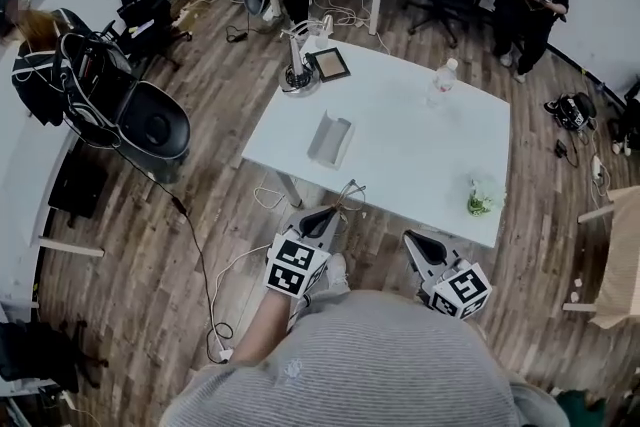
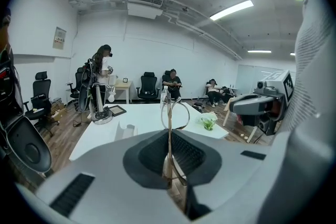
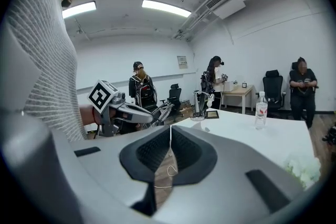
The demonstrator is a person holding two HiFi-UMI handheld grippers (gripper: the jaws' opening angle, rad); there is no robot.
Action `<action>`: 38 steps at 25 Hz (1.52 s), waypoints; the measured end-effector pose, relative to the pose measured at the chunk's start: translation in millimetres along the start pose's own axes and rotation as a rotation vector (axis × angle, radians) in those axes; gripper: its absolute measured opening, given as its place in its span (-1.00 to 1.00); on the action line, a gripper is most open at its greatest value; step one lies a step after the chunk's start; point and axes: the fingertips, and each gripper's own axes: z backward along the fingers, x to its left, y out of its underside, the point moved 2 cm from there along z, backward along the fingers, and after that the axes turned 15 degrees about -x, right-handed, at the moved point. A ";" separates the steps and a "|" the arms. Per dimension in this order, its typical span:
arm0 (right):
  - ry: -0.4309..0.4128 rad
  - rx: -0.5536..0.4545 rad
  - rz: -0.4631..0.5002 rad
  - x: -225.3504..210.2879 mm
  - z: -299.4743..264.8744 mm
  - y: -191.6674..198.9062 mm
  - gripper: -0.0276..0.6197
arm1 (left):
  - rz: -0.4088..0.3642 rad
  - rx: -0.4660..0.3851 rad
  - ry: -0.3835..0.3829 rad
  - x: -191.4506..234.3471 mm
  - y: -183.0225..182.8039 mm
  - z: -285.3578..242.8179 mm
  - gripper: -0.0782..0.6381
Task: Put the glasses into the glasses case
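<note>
Thin wire-framed glasses [image 2: 175, 113] stand upright between the pads of my left gripper [image 2: 169, 136], which is shut on them. In the head view that left gripper [image 1: 336, 212] hangs off the table's near edge, the glasses [image 1: 349, 194] sticking out toward the table. An open grey glasses case [image 1: 330, 140] lies on the white table [image 1: 420, 145] near its left side; the left gripper view shows the case [image 2: 125, 130] ahead and to the left. My right gripper [image 1: 413, 240] is beside the left one, short of the table. Its jaws [image 3: 170, 140] meet in a line with nothing between them.
On the table stand a water bottle [image 1: 443, 80], a small green plant [image 1: 480, 198], a dark framed panel [image 1: 330, 64] and a metal stand [image 1: 298, 75]. Cables trail over the wood floor [image 1: 220, 255]. Office chairs and people are at the room's edges.
</note>
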 end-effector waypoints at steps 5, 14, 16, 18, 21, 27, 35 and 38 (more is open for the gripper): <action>-0.021 -0.019 0.076 -18.8 -51.7 -15.4 -0.87 | 0.014 -0.018 -0.042 54.9 -11.9 -29.2 -0.71; -0.058 0.008 0.119 -45.9 -92.5 -12.9 -0.87 | 0.019 0.050 -0.114 107.0 -4.6 -64.8 -0.71; -0.066 0.013 0.114 -53.0 -96.6 -13.4 -0.87 | 0.024 0.065 -0.132 111.2 -1.4 -69.9 -0.71; -0.082 0.020 0.117 -58.9 -99.7 -17.5 -0.87 | 0.030 0.080 -0.146 113.2 0.8 -76.4 -0.71; -0.124 0.030 0.133 -70.2 -106.5 -26.5 -0.87 | 0.029 0.095 -0.163 113.4 -0.4 -90.6 -0.71; -0.164 0.029 0.123 -86.7 -118.8 -28.4 -0.87 | 0.021 0.145 -0.179 116.8 2.2 -108.3 -0.71; -0.120 0.014 0.071 -109.7 -108.9 -27.5 -0.87 | -0.004 0.212 -0.213 134.2 4.5 -124.2 -0.71; -0.096 0.000 0.052 -123.7 -106.8 -28.9 -0.87 | -0.009 0.241 -0.236 143.8 8.2 -136.6 -0.71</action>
